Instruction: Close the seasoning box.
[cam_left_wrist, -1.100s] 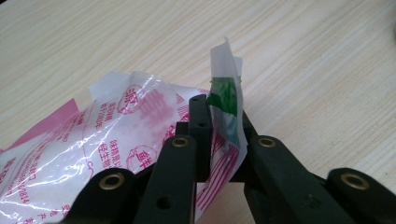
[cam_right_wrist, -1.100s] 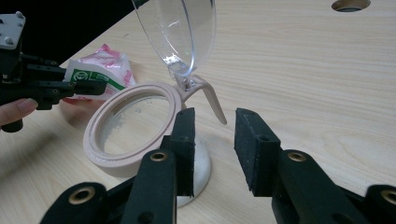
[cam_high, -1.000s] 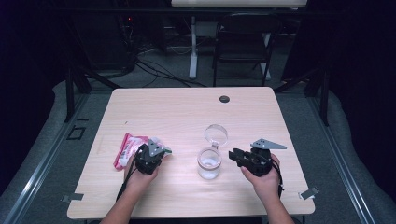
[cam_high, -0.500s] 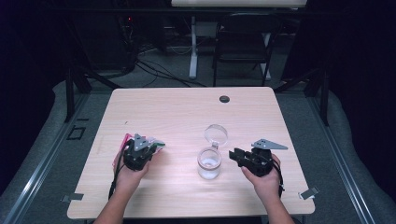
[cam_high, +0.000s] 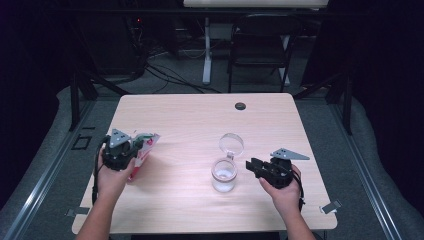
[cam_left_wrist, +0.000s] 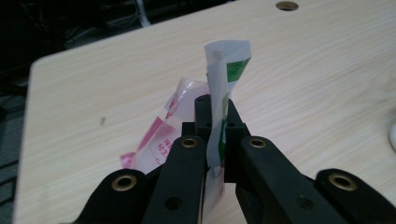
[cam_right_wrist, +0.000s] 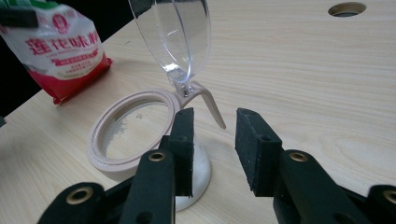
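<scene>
The left gripper (cam_left_wrist: 215, 140) clamps the top edge of a red and white packet (cam_left_wrist: 180, 126), held above the table (cam_high: 200, 115) at the left of the high view. The right gripper (cam_right_wrist: 215, 149) stands half open, released, just beside a jar (cam_high: 223, 175) with its clear lid (cam_high: 231, 143) flipped up, lower centre.

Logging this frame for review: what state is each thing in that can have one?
Left tongs: shut on the packet's top edge.
Packet: pinched, hanging upright by its top.
Right tongs: open, beside the jar, nothing gripped.
Jar: upright on the table.
Jar lid: flipped open, hinged.
</scene>
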